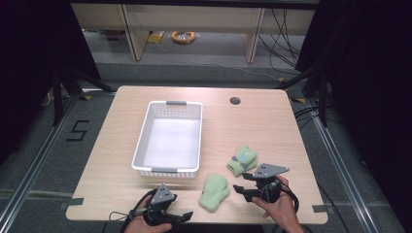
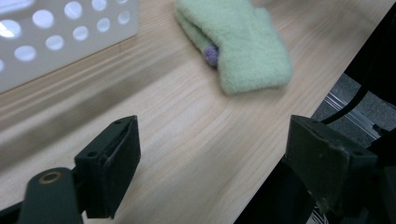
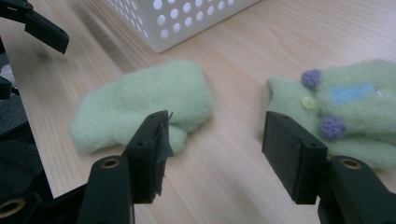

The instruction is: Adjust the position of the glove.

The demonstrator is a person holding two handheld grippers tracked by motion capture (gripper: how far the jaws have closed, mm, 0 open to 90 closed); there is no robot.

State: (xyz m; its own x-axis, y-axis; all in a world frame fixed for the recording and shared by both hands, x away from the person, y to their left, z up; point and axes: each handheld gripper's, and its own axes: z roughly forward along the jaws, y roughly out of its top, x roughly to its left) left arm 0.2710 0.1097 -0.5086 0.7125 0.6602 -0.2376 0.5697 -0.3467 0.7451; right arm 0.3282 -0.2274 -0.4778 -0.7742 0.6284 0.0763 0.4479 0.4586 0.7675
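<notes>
High view: two green mittens lie on the counter [image 1: 116, 145] right of the white basket [image 1: 167, 138]. The plain mitten [image 1: 214, 192] sits near the front edge, between the left claw [image 1: 179, 216] and the right claw [image 1: 240, 189]; the trimmed mitten [image 1: 242, 160] lies just behind the right claw. Both claws are empty.

Left gripper view: the left claw [image 2: 212, 158] stands wide over bare wood, the plain mitten [image 2: 243, 44] ahead and apart, the basket [image 2: 60, 32] off to one side.

Right gripper view: the right claw [image 3: 215, 149] gapes wide, low over the counter, between the plain mitten [image 3: 140, 105] and the trimmed mitten [image 3: 355, 112], touching neither.

Handling, as judged: fleece, light, soft and limp; it will sag and cannot break. Pinch a thick fold at mid-body or cuff, not a thin edge.
</notes>
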